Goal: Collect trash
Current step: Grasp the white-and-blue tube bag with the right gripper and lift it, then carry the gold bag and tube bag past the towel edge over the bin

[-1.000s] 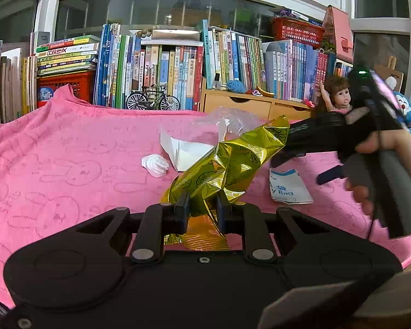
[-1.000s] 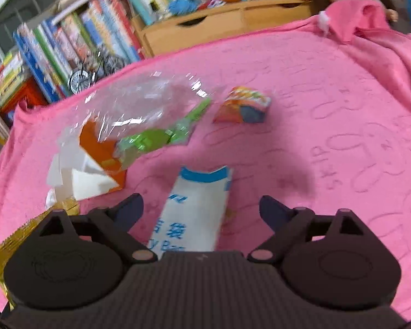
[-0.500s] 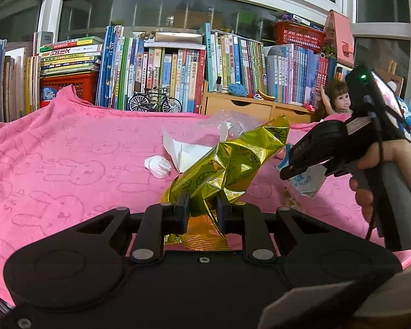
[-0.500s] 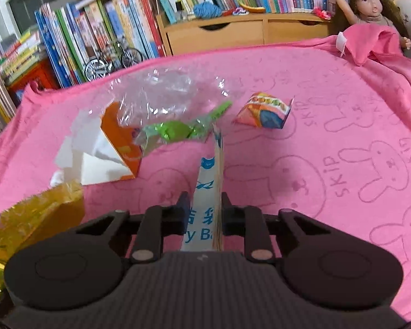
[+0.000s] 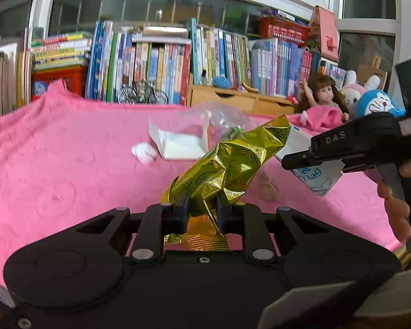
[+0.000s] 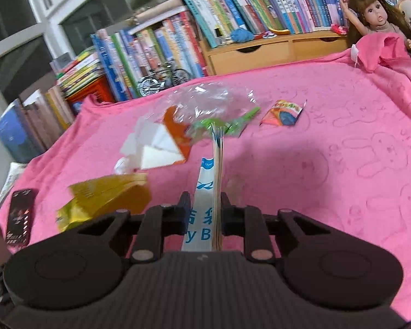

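Above pink blanket (image 6: 342,142): left hand-held gripper (image 5: 202,208) clamps gold wrapper (image 5: 233,161); right hand-held gripper (image 6: 204,213) pinches white-blue bag (image 6: 205,200).

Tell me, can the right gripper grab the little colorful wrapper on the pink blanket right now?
Probably not yet. The right gripper is already shut on the white and blue paper bag. The colorful wrapper lies in the open on the pink blanket, so the bag must go first.

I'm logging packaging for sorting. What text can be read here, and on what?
"DAS": on the right claw body.
"bag": white and blue paper bag that it holds; in the right wrist view, "y B" and partial Chinese characters.
Book spines, colourful wrapper, gold foil bag: unreadable.
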Motion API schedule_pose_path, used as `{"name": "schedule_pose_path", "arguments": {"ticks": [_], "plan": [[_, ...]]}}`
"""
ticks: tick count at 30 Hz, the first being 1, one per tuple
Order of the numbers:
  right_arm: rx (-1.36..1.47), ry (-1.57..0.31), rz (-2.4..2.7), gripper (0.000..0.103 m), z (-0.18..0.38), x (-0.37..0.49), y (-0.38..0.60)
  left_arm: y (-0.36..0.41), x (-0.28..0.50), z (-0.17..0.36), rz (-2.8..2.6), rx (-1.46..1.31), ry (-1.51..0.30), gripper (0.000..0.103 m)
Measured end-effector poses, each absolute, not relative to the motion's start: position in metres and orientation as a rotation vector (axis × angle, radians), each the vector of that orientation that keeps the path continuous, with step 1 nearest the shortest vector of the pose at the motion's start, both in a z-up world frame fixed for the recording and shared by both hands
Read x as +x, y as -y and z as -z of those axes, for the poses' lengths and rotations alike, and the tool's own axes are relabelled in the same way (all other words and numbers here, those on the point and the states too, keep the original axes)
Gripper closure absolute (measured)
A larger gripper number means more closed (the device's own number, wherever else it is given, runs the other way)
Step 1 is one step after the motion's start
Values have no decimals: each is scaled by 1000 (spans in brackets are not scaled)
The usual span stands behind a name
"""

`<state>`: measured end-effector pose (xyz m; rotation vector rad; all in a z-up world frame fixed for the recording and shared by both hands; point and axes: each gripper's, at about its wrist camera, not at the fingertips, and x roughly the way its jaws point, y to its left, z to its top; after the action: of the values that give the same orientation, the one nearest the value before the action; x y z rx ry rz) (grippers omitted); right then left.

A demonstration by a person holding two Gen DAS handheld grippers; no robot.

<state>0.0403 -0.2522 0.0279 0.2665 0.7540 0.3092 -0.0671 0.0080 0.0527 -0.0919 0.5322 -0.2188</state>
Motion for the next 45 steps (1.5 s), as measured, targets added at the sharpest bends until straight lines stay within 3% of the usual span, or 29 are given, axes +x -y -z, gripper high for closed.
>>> {"name": "schedule_pose_path", "arguments": {"ticks": [22,31,45], "plan": [[230,-760,-513,78,9,-101,255,-18,-178,-47,308,-101,-643,86],[220,-844,-498,78,44,-126,254,-14,-197,-9,324,-92,-816,92],[299,-1014,-441,76,101,-127,260,0,-187,69,303,-34,-1057,92]]}}
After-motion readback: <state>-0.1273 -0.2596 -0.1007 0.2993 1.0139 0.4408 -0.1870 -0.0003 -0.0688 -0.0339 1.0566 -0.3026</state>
